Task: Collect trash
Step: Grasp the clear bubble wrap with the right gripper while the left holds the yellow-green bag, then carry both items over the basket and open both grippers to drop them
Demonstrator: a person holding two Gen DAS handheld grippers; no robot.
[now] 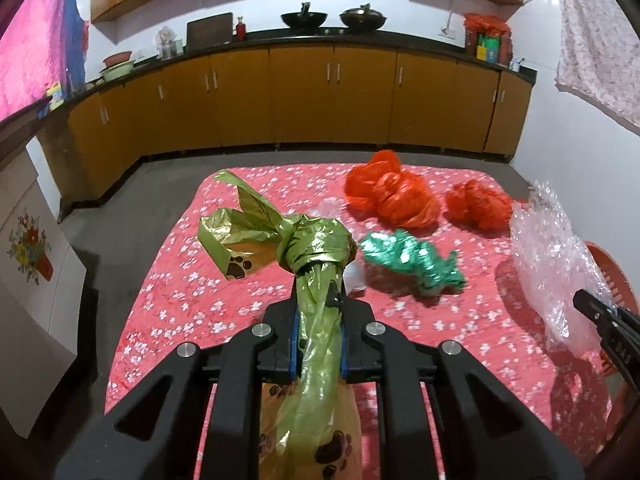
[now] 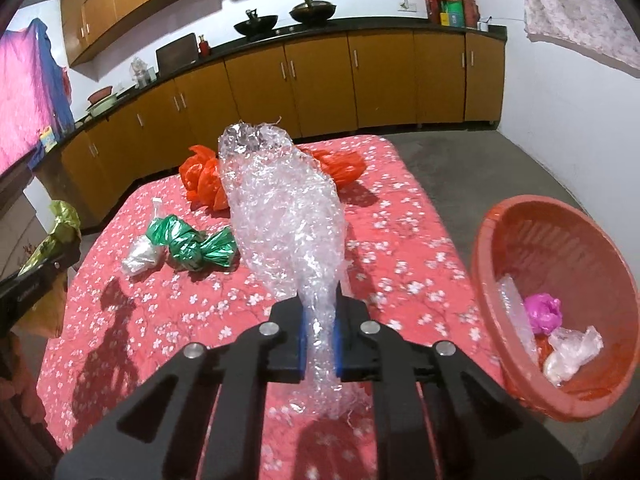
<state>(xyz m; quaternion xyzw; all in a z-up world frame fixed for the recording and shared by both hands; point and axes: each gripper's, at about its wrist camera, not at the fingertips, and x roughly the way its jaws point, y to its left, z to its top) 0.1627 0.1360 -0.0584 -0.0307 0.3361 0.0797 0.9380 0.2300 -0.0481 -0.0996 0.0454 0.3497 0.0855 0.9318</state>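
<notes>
Grip is what I guard: right gripper (image 2: 319, 330) pinched on the bubble wrap (image 2: 280, 208), left gripper (image 1: 318, 336) clamped on the green bag (image 1: 316, 248), both carried over the basket (image 2: 500, 236) rim before release.

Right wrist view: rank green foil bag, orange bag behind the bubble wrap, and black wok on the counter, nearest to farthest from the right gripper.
From the right gripper, shut on the bubble wrap:
1. Green foil bag, on the tablecloth, ahead and left.
2. Orange bag, farther back on the table, left of the wrap.
3. Black wok, on the counter at the far wall.
</notes>
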